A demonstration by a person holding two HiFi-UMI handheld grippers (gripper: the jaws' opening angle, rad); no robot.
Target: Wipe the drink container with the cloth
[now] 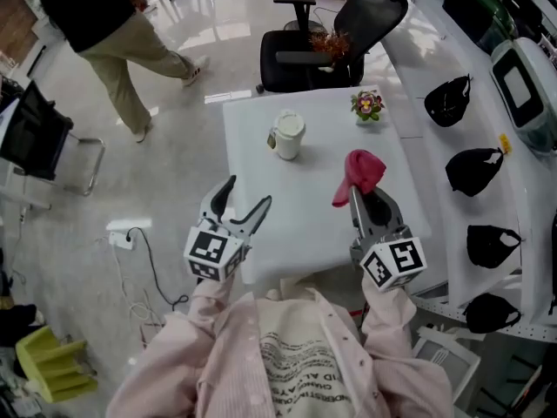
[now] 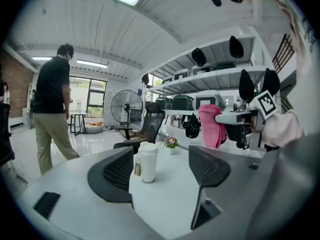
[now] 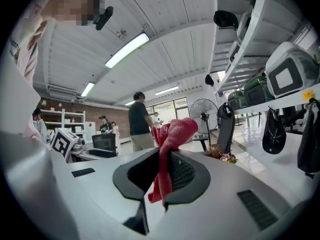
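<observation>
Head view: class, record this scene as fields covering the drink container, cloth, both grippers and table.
Table: white, also bears a small flower pot
Drink container: white lidded cup, upright, untouched
Cloth: pink, bunched, held off the table
Left gripper: fingers apart, empty
Right gripper: shut on the cloth

Bright, even light comes from ceiling strip lamps (image 3: 127,49) and far windows (image 2: 95,96); the glossy floor (image 1: 218,24) glares. Shadows are faint. Both gripper views bulge, darkening at round edges; the left gripper (image 2: 160,154) looks soft up close.
</observation>
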